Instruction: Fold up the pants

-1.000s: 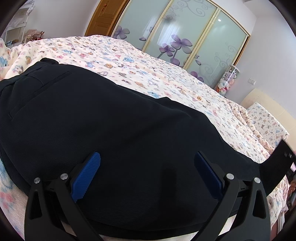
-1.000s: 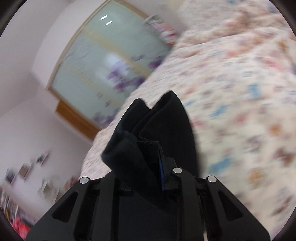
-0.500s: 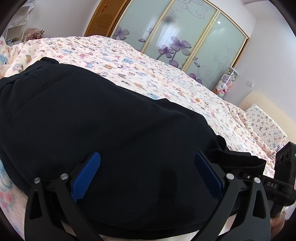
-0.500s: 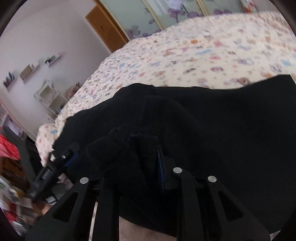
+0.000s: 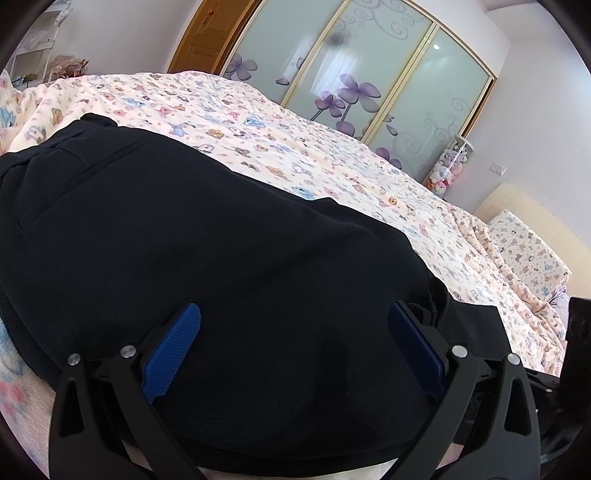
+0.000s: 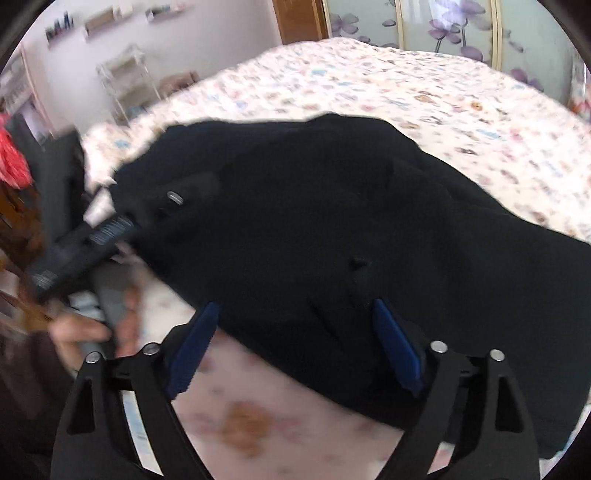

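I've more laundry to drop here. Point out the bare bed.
Free: the bedspread between the pants and the wardrobe doors, running to the pillow. Crowded: the near edge, where the open left gripper and right gripper sit over the pants.

Bedroom. Bed with cream animal-print bedspread [image 5: 332,155]. Frosted sliding wardrobe doors [image 5: 369,74] with purple flowers, gold frames. Wooden door [image 5: 210,33] beside them. White walls, wall shelves [image 6: 107,16], wire rack [image 6: 129,81]. Bright, even light.
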`<state>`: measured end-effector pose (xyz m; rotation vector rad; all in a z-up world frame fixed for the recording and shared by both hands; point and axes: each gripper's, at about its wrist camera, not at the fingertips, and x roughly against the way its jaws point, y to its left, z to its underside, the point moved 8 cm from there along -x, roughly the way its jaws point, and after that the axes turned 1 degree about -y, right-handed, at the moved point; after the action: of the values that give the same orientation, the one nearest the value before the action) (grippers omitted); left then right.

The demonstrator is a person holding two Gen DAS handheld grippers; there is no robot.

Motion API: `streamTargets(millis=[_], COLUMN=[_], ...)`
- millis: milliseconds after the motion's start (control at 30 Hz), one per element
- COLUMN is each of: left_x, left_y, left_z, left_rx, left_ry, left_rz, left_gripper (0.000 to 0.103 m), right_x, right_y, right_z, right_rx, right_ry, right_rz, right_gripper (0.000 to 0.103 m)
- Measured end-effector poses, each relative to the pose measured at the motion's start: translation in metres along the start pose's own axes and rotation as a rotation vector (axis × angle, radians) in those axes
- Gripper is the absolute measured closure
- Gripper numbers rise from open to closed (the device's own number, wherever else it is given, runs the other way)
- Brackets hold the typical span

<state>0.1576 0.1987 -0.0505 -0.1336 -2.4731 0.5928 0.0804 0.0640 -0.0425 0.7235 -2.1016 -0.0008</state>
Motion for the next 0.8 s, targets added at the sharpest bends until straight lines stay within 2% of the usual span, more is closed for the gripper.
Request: streamTargets(millis=[67,133,200,300,400,467,567,700,800], left_x=[0.000,0.000,0.000,0.002,0.005,0.017,0.045,0.079,0.089], left_y=[0.000,0.001,0.000,0.001,0.000,0.000,0.011,0.047,0.087], left_z=[0.000,0.000,0.000,0.001,-0.001,-0.002,-0.006,-0.020,-0.026], left_rx=[0.001,0.000,-0.003,0.002,0.016,0.023,0.043,0.158,0.350], left_ry=[-0.001,-0.001,-0.001,-0.004,0.016,0.044,0.033,0.022,0.060], left_rz=[0.003,0.002,0.004,0.016,0.016,-0.005,-0.041,-0.044,-0.023], left_gripper=[0.002,0.002,0.002,0.002,0.002,0.002,0.002,0.002,0.002], right_x=[-0.001,-0.023,-0.021,-0.013,-0.008,0.003,0.029,0.053,0.065], right_y=[-0.009,-0.017,-0.011,-0.011,-0.006,0.002,0.000,-0.017,-0.027], right_z=[-0.002,0.013,0.016,0.018,0.019,0.021,0.024,0.032,0.040], right_rx=[-0.080,-0.090,-0.041,-0.099,-0.060,-0.071,-0.143,-0.282,-0.318], right_ry=[-0.005,0.093,0.069,0.064,0.076,0.052,-0.034,-0.104,-0.137], right_rz=[-0.041,-0.024,-0.016,-0.065,-0.058,-0.121,-0.189,-0.263,-0.278], right_gripper=[0.013,0.012,0.012,0.009,0.008,0.008,0.008,0.004,0.004])
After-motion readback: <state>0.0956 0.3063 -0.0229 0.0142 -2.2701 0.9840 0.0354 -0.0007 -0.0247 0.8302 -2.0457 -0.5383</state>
